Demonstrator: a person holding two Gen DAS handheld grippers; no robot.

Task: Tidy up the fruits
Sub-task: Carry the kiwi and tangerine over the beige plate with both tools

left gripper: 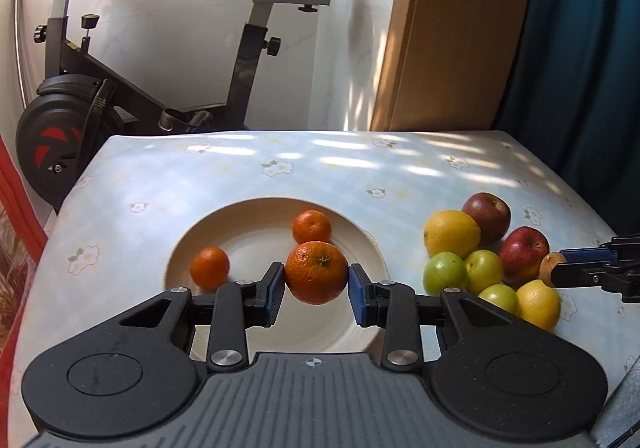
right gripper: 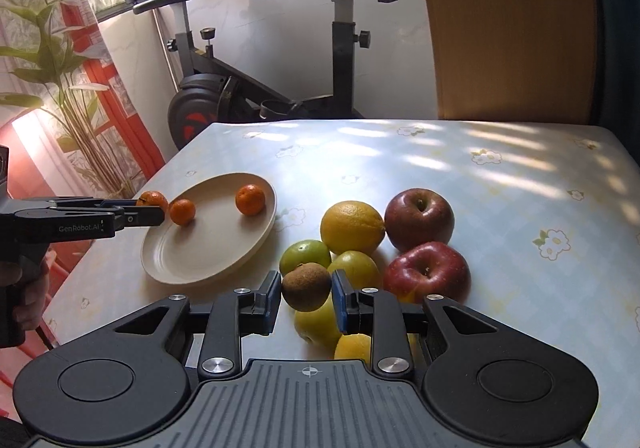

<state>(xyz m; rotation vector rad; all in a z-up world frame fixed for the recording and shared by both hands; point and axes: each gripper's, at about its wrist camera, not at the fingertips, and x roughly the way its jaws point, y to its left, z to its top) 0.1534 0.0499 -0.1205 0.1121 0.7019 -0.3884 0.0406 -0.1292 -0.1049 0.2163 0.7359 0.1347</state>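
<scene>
Two small oranges (left gripper: 209,267) lie on the cream plate (left gripper: 256,332) near the table's (left gripper: 224,176) left edge, while the left gripper (left gripper: 317,280) has its jaws clamped on a bigger orange (left gripper: 316,272) above the plate's near side. The right gripper (right gripper: 305,290), jaws pinched on a brown kiwi (right gripper: 306,287), hangs over the pile of apples (right gripper: 419,219), lemons (right gripper: 352,227) and green fruits (right gripper: 305,256) right of the plate. Far half of the table lies bare up to its back edge, with an exercise bike (left gripper: 100,104) beyond.

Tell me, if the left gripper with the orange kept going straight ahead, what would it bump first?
Probably the plate. The left gripper points down over it, near a small orange just beyond. Depth is hard to judge.
</scene>
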